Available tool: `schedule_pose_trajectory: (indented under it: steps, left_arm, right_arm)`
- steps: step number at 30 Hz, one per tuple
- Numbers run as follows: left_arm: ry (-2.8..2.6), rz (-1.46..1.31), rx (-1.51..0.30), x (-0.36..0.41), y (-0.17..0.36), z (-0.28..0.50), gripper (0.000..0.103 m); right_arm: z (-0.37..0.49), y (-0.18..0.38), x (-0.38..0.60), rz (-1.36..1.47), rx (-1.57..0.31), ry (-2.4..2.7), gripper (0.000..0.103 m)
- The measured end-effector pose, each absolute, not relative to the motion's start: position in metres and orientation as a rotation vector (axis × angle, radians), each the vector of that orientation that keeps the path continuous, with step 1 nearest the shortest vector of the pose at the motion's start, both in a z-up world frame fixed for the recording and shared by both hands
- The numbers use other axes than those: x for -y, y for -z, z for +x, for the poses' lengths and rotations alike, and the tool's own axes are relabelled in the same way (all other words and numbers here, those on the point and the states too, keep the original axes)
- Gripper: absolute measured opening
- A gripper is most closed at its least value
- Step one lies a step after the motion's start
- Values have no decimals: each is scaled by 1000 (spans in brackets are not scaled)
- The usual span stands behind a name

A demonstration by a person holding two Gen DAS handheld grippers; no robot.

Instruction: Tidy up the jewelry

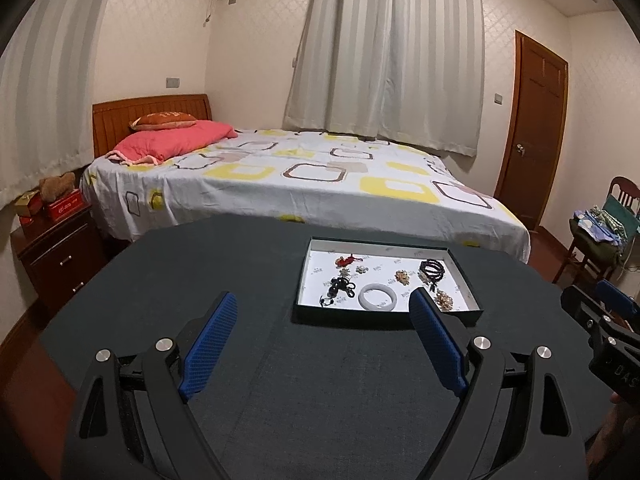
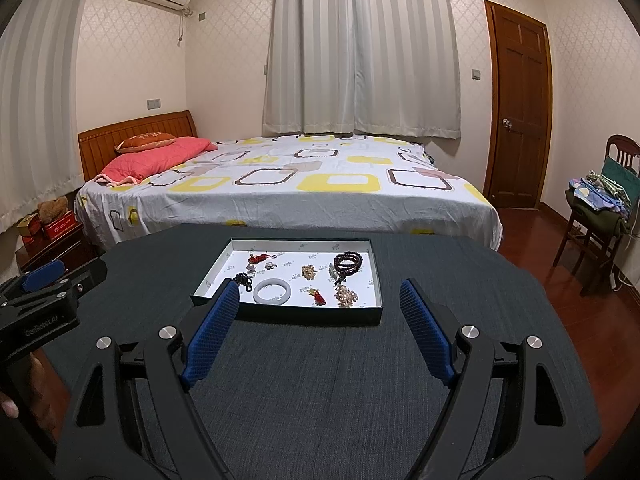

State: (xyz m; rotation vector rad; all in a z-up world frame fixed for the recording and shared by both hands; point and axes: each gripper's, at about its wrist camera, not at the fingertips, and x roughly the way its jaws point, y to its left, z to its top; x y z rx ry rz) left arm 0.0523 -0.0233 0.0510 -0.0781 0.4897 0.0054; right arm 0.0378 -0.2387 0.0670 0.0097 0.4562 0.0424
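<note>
On a dark grey cloth-covered table (image 2: 320,380) sits a shallow rectangular black tray with a white printed lining (image 2: 288,314), and the jewelry lies scattered inside it; a pale grey-white stone bangle (image 2: 273,291) rests near the front edge, a coiled strand of dark purple beads (image 2: 347,262) lies toward the back right, a red knotted cord charm (image 2: 259,257) sits at the back left, a small gold-coloured brooch (image 2: 308,271) lies near the middle, a cluster of pale gold beads (image 2: 346,295) sits at the front right, and a tangle of black beads (image 1: 340,287) lies at the front left. Above the bare cloth, short of the tray, the left gripper (image 1: 324,308) hangs with its blue ribbed pads spread wide and nothing between them; the right gripper (image 2: 318,292) does likewise, jaws released and empty, its left pad overlapping the tray's near left corner in its own view. Beyond the table stands a bed with a white sheet patterned in yellow and brown squares (image 2: 288,188); a brown wooden door (image 2: 518,108) is shut at the right.
</note>
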Motion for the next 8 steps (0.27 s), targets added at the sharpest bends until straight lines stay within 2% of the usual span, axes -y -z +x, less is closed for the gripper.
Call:
schedule_pose_trajectory:
  steps: [8]
  left_arm:
    - [-41,-80,-538,12,-35,71,85]
  right_arm:
    - [46,-49,246,23,-472,-37,81]
